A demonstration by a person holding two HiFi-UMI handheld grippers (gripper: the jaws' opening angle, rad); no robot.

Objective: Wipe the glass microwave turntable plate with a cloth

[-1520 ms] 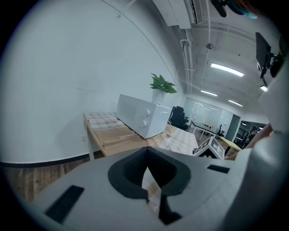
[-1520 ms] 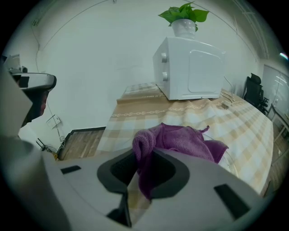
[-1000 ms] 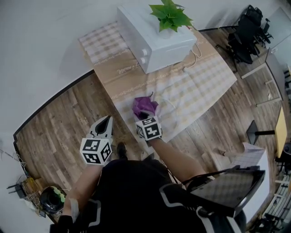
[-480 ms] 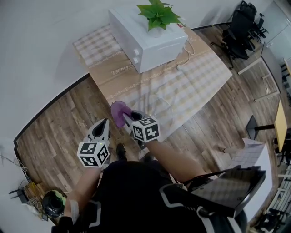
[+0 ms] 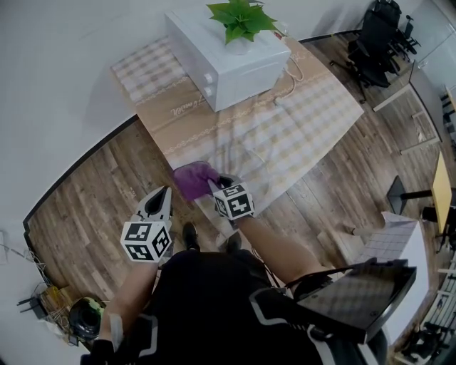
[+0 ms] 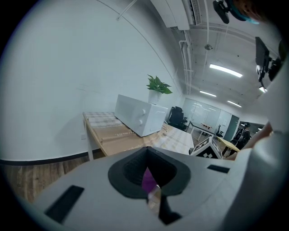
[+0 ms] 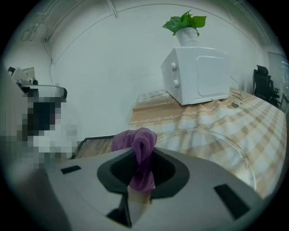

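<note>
My right gripper (image 5: pixel 214 184) is shut on a purple cloth (image 5: pixel 194 178) at the near left edge of the table. In the right gripper view the cloth (image 7: pixel 142 151) bunches up between the jaws and droops over them. The clear glass turntable plate (image 7: pixel 216 146) lies flat on the checked tablecloth just right of the cloth. It shows only faintly in the head view, the plate (image 5: pixel 251 158) sitting beyond the right gripper. My left gripper (image 5: pixel 162 194) hangs shut over the floor, left of the table and holding nothing. The left gripper view shows a purple sliver past its narrow jaw gap (image 6: pixel 151 189).
A white microwave (image 5: pixel 224 53) with a potted plant (image 5: pixel 240 18) on top stands at the table's far end, its cable trailing to the right. The table (image 5: pixel 167 117) meets the wall on the left. Wooden floor lies below, and office chairs (image 5: pixel 377 39) stand far right.
My right gripper has carried the purple cloth leftward, from over the plate to the table's near left edge. The left gripper has stayed where it was.
</note>
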